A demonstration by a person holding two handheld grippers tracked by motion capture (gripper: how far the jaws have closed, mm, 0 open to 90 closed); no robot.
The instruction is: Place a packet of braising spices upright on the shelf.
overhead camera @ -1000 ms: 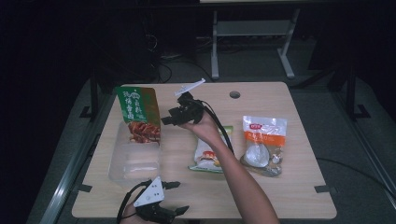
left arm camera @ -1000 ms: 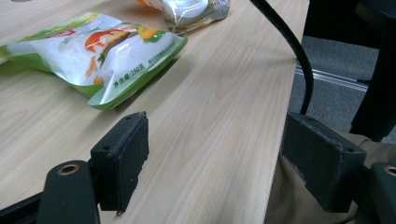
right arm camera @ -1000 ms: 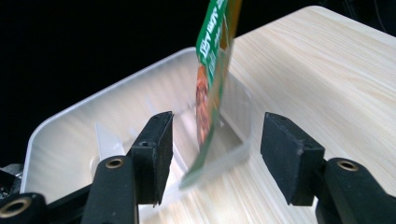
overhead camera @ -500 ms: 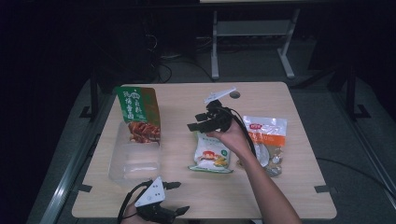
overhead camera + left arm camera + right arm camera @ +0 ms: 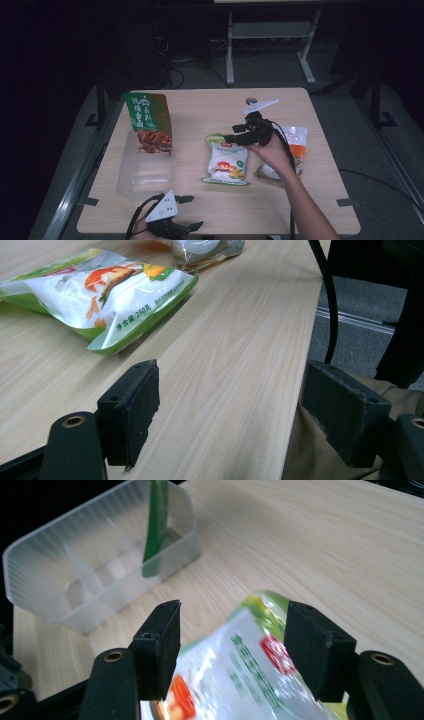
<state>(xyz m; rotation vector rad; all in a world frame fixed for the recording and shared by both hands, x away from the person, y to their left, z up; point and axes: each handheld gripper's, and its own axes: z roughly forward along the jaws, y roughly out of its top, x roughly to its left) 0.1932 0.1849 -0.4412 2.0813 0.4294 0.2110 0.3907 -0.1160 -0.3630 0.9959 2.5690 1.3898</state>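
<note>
Dark room, one pale wooden surface (image 5: pixel 300 205) lit from above. High view: a clear bin (image 5: pixel 142 172) lies at the left edge with a green-and-brown packet (image 5: pixel 148 120) standing upright in its far end, which suggests sorting is under way. A white-and-green pouch (image 5: pixel 226 161) lies flat near the middle of the surface; a clear bag (image 5: pixel 294 145) lies just to its right. The right gripper (image 5: pixel 235 139) hangs over the pouch's far end, jaws wide and holding nothing, having just been opening; the forearm reaches in diagonally from the bottom edge, wrist bent inward toward the pouch. Judged: this pouch is the next item for pickup. The left gripper (image 5: pixel 192 212) rests at the near edge, parked clear of the work.

Left gripper view: jaws wide apart, nothing between them, pointing level along the surface toward the pouch (image 5: pixel 100 290), well apart from it.

Right gripper view: jaws spread on either side of the pouch's (image 5: pixel 240 670) top edge, pads not pressing it. The bin (image 5: pixel 90 575) lies beyond, the packet (image 5: pixel 155 525) upright inside.
</note>
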